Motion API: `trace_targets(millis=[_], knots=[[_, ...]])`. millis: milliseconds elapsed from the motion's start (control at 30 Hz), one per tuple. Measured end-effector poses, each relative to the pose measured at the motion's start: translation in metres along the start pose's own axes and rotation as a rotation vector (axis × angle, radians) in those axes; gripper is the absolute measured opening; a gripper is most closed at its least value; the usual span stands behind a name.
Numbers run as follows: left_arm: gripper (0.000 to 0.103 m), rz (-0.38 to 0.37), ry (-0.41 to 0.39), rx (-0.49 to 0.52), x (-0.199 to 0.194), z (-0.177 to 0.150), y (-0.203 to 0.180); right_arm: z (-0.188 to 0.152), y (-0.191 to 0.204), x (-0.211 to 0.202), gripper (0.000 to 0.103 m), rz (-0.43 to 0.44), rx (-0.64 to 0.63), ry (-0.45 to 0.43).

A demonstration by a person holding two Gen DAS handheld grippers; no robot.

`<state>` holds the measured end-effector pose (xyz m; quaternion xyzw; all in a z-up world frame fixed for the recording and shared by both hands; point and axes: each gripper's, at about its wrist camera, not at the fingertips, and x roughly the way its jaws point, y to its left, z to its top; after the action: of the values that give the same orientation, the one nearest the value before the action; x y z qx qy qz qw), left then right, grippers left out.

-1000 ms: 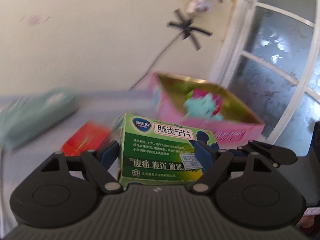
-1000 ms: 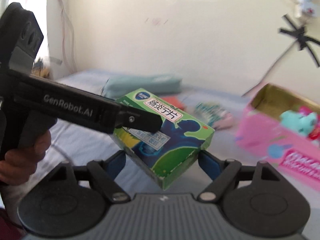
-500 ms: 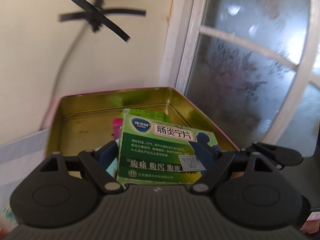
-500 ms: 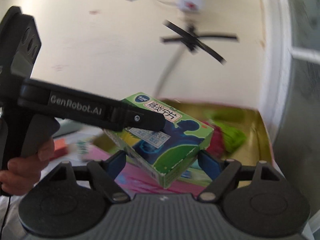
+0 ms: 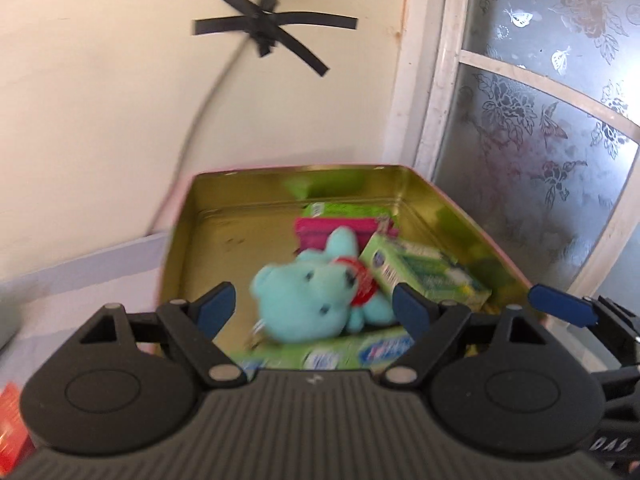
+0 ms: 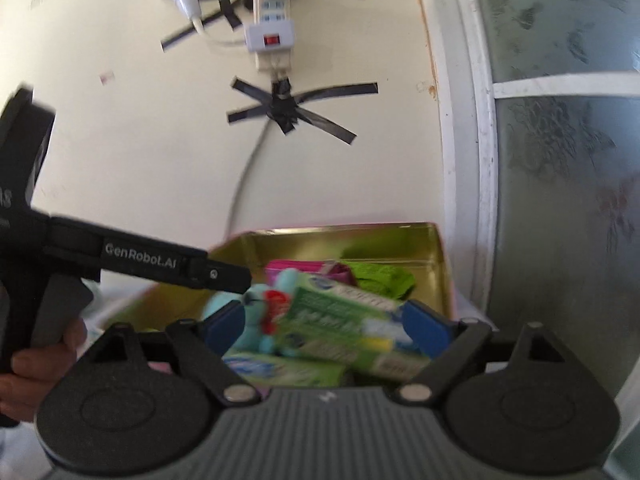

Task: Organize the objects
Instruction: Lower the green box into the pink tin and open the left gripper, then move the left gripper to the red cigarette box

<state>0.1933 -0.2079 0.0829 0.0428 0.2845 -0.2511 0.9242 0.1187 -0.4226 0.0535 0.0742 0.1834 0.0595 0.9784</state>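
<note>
A gold-lined pink tin (image 5: 288, 168) (image 6: 340, 228) holds a teal plush bear (image 5: 308, 296) (image 6: 224, 300). The green medicine box (image 5: 424, 276) (image 6: 340, 320) lies tilted against the bear's right side, inside the tin. My left gripper (image 5: 314, 307) hovers open over the tin's near edge with nothing between its pads. My right gripper (image 6: 324, 326) is opening; the box shows between its fingers, but lower down in the tin and free of the pads. A second green box (image 5: 348, 352) lies along the near wall. A pink item (image 5: 336, 232) and a green packet (image 6: 380, 280) sit at the back.
The tin stands against a cream wall with a taped cable and a power strip (image 6: 272, 20). A frosted glass door (image 5: 540, 120) runs along the right. A red box (image 5: 10, 420) lies at the lower left. A person's hand (image 6: 40, 360) holds the left gripper's handle.
Both grippers carried the green box rightward over the tin, then opened. The box has left the pads and dropped into the tin beside the bear.
</note>
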Motion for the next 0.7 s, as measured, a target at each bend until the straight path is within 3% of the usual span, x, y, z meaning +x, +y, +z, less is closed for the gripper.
trace_targets(millis=[133, 267, 700], knots=[[0.087, 0.048, -0.001, 0.015, -0.029, -0.02, 0.013, -0.013, 0.013, -0.026, 0.089, 0.039, 0.088, -0.034], [0.088, 0.096, 0.01, 0.006, -0.047, -0.04, 0.035, -0.027, 0.034, -0.033, 0.089, 0.075, 0.123, -0.002], [0.088, 0.23, 0.078, -0.178, -0.09, -0.107, 0.15, -0.066, 0.146, -0.01, 0.088, 0.207, -0.019, 0.222]])
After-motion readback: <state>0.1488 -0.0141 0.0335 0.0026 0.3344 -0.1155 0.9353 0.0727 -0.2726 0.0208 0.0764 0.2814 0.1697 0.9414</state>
